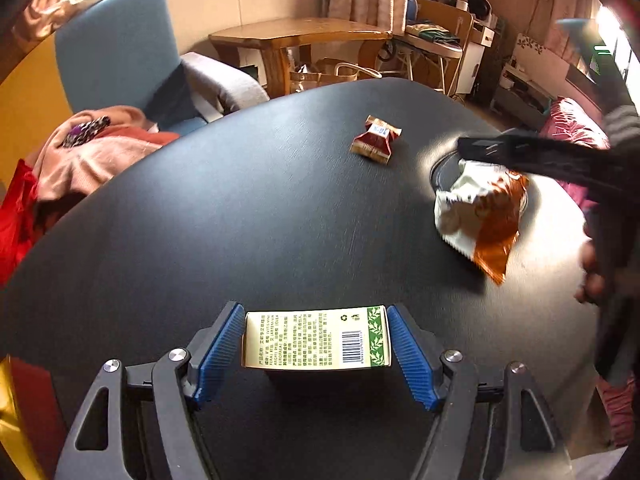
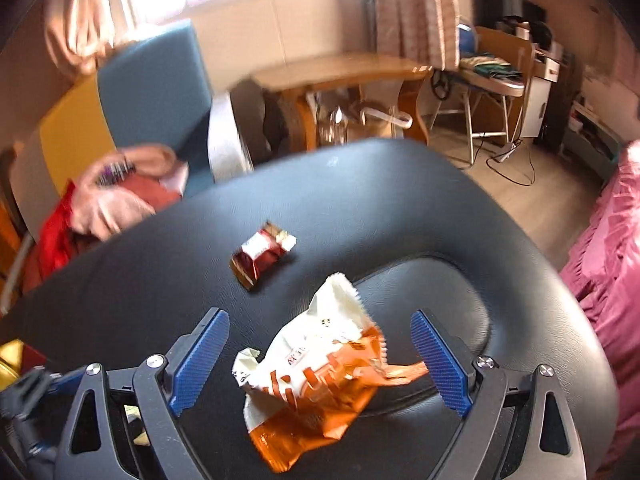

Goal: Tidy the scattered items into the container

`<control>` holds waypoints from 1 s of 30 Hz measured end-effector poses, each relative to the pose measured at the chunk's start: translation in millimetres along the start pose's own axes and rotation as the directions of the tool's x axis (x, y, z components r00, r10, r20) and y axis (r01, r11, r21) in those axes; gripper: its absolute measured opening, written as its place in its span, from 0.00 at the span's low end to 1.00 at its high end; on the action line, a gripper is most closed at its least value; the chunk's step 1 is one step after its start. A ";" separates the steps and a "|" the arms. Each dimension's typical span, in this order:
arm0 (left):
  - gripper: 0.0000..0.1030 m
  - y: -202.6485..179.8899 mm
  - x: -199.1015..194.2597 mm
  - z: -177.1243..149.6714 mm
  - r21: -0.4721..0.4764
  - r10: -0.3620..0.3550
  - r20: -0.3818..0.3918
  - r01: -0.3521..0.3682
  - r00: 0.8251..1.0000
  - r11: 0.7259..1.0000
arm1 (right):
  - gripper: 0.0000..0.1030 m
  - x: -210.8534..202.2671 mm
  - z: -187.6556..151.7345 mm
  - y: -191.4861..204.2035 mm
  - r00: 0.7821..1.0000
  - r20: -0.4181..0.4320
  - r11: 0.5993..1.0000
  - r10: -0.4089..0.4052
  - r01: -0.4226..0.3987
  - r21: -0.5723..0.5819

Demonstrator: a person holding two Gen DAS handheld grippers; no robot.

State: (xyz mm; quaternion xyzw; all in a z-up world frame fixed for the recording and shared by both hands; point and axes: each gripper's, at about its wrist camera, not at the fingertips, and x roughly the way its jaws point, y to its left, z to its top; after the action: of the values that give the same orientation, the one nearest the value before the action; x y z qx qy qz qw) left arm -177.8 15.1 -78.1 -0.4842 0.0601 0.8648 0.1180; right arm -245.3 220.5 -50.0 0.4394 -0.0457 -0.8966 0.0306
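Snack packet, white and orange, crumpled, sits between the pads of our right claw; jaws apart, and we see a gap on the left side, while on the right the packet's corner reaches the pad, contact unclear. In the left wrist view the packet hangs by the lip of the container, a shallow dark oval recess at the worktop's right end, seen better in the right wrist view. Whether the packet rests in it or is above it, we cannot tell.

Left claw jaws apart, flanking a pale green box with a barcode, lying on the worktop; slim gaps on both sides.

Small red candy wrapper lies alone mid-worktop, well apart from both claws.

Worktop is black, matte, rounded edge. Room: blue armchair behind, pink and red clothes heaped at its left, a wooden table by the curtains, pink bedding at right, and a cluttered desk in the far corner. Right wrist view is motion-blurred.
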 end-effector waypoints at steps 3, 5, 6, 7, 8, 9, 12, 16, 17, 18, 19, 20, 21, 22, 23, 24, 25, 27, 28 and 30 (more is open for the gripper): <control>0.72 5.1 -9.0 -14.8 -0.015 0.004 0.005 -0.004 1.000 1.000 | 0.91 9.6 -11.7 6.2 0.998 -0.057 1.000 0.017 -0.018 -0.016; 0.72 7.1 -15.2 -25.0 -0.015 0.011 0.010 -0.010 1.000 1.000 | 0.90 3.3 -23.9 8.8 0.998 -0.060 0.999 0.035 -0.037 -0.030; 0.72 7.3 -17.9 -29.5 -0.017 0.014 0.012 -0.014 1.000 1.000 | 0.86 1.0 -31.0 10.0 0.996 -0.075 0.998 0.052 -0.055 -0.037; 0.72 7.4 -20.7 -34.0 -0.019 0.018 0.013 -0.018 1.000 1.000 | 0.78 -1.6 -38.2 11.3 0.994 -0.088 0.997 0.066 -0.070 -0.044; 0.72 7.6 -23.4 -38.5 -0.021 0.021 0.015 -0.021 1.000 1.000 | 0.75 -5.7 -45.6 13.1 0.994 -0.093 0.996 0.065 -0.071 -0.057; 0.72 8.7 -25.5 -42.5 -0.027 0.020 0.016 -0.020 1.000 0.999 | 0.75 -9.7 -53.1 14.9 0.993 -0.098 0.995 0.064 -0.071 -0.069; 0.72 10.3 -32.7 -54.2 -0.039 0.022 0.018 -0.022 1.000 0.999 | 0.70 -23.9 -75.4 19.0 0.992 -0.112 0.992 0.066 -0.078 -0.101; 0.72 12.4 -42.3 -68.9 -0.056 0.022 0.020 -0.021 1.000 0.998 | 0.69 -47.4 -99.9 18.4 0.989 -0.117 0.988 0.087 -0.100 -0.114; 0.72 13.3 -44.6 -72.5 -0.062 0.020 0.020 -0.019 1.000 0.998 | 0.69 -55.2 -104.2 18.0 0.989 -0.109 0.987 0.099 -0.112 -0.115; 0.72 15.3 -48.4 -76.3 -0.076 0.012 0.022 -0.011 1.000 0.997 | 0.70 -62.8 -107.9 17.3 0.989 -0.101 0.986 0.109 -0.120 -0.116; 0.72 17.1 -51.7 -79.0 -0.090 0.000 0.025 0.002 1.000 0.996 | 0.71 -70.2 -108.9 15.1 0.990 -0.087 0.986 0.109 -0.119 -0.115; 0.72 20.1 -56.2 -82.7 -0.111 -0.012 0.030 0.016 0.999 0.994 | 0.72 -77.6 -110.0 13.0 0.991 -0.074 0.986 0.110 -0.118 -0.115; 0.72 23.1 -60.7 -86.4 -0.131 -0.024 0.036 0.028 0.999 0.991 | 0.76 -85.0 -111.1 10.8 0.992 -0.060 0.987 0.111 -0.117 -0.114; 0.72 25.7 -64.0 -90.4 -0.148 -0.026 0.038 0.031 0.999 0.988 | 0.77 -92.4 -112.1 8.6 0.993 -0.046 0.987 0.112 -0.116 -0.113; 0.72 28.1 -67.1 -94.2 -0.164 -0.022 0.043 0.029 0.999 0.986 | 0.78 -99.1 -112.9 6.7 0.993 -0.034 0.987 0.112 -0.115 -0.113; 0.72 29.3 -70.5 -98.2 -0.171 -0.020 0.048 0.028 0.999 0.985 | 0.81 -103.1 -112.6 5.6 0.994 -0.026 0.987 0.110 -0.112 -0.118; 0.72 30.5 -73.9 -102.3 -0.178 -0.017 0.053 0.027 0.998 0.984 | 0.82 -106.9 -112.4 4.8 0.994 -0.019 0.986 0.109 -0.110 -0.122; 0.73 32.2 -81.1 -109.5 -0.196 -0.009 0.071 0.023 0.997 0.980 | 0.82 -113.4 -115.2 5.7 0.994 -0.013 0.985 0.108 -0.109 -0.131; 0.73 32.6 -83.0 -111.5 -0.206 -0.014 0.073 0.029 0.997 0.978 | 0.83 -116.4 -117.1 6.5 0.994 -0.009 0.985 0.106 -0.106 -0.137; 0.73 32.1 -85.0 -114.8 -0.220 -0.007 0.075 0.024 0.997 0.975 | 0.83 -119.3 -119.8 8.7 0.994 -0.003 0.984 0.113 -0.112 -0.141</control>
State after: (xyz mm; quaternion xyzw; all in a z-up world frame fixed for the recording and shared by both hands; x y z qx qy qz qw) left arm -48.9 -53.3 -66.2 -0.4627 -0.0444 0.8824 0.0724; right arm -77.4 216.6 -28.5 0.4309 -0.0070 -0.8954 0.1122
